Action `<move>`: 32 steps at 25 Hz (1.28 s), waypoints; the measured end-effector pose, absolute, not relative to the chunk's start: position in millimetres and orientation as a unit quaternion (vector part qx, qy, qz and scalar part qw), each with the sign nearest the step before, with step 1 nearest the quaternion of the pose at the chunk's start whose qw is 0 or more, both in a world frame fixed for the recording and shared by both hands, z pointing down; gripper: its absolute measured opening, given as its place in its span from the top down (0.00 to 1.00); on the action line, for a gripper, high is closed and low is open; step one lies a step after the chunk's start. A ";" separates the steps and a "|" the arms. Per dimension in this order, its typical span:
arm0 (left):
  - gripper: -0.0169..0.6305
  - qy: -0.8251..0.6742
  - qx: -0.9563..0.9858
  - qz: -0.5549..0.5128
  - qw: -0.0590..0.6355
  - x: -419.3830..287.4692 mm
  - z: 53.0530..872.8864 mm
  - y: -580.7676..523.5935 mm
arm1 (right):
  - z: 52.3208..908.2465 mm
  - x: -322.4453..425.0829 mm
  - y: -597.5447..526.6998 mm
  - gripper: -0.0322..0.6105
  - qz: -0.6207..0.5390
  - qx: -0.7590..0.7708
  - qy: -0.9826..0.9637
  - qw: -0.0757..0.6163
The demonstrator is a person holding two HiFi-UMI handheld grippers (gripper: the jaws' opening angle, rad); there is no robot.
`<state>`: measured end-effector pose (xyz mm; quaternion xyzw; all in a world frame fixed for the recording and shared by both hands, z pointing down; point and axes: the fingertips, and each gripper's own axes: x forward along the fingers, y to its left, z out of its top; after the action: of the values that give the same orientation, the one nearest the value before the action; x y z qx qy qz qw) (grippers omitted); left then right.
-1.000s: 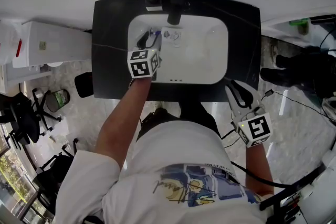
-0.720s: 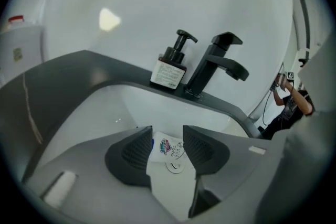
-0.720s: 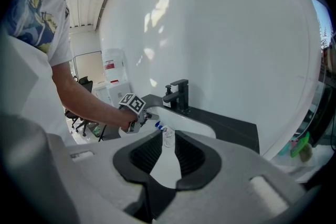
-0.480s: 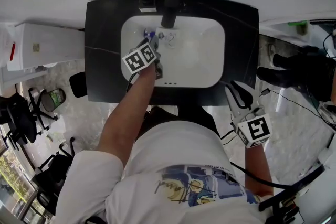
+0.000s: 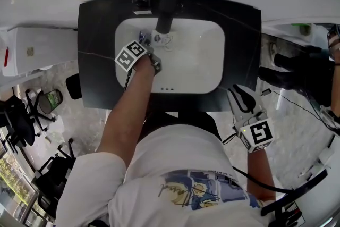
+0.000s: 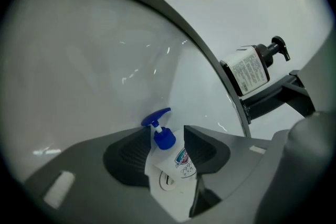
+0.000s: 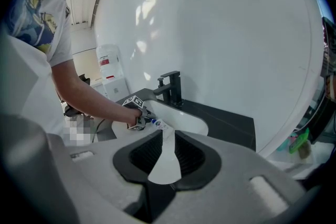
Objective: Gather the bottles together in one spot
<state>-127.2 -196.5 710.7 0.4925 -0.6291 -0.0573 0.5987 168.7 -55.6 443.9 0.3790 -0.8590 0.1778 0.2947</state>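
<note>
Left gripper view has the left gripper (image 6: pixel 168 135) down inside the sink (image 5: pixel 196 61), its jaws spread wide and just opened a little further, with the white bottle (image 6: pixel 176 168) lodged between them. The bottle's sides sit close against both pads, but no firm squeeze shows. It appears to lie on the sink's smooth curved floor, under the faucet (image 5: pixel 166 0), with its blue pump head (image 6: pixel 157 119) pointing away from the gripper. The main risk, as I judge it, is a poor bite. If the jaws close on rounded, slick plastic that rests on glossy porcelain, the bottle could squirt forward or roll up the sink wall. A hold taken too near one end would let it swing as it lifts. A pad that catches the pump head could press out soap and make everything more slippery. The faucet overhangs the sink just above the work, so a hasty lift could knock the bottle loose against it. The dark pump bottle (image 6: pixel 252 66) stands on the sink's back rim beside the faucet. If that is the gathering spot, a clumsy set-down there could tip it over. The right gripper (image 7: pixel 168 136) hangs off the sink's front right corner, jaws apart and empty, too far away to steady anything.
</note>
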 end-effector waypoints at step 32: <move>0.82 -0.605 0.620 -0.009 0.499 -109.1 646.9 -200.9 | 437.6 161.9 -49.8 0.84 0.168 0.392 -0.862 0.275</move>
<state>-109.1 -200.9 646.9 0.6201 -0.6050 -0.0090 0.4993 161.9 -49.8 437.6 0.3922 -0.8617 0.1679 0.2746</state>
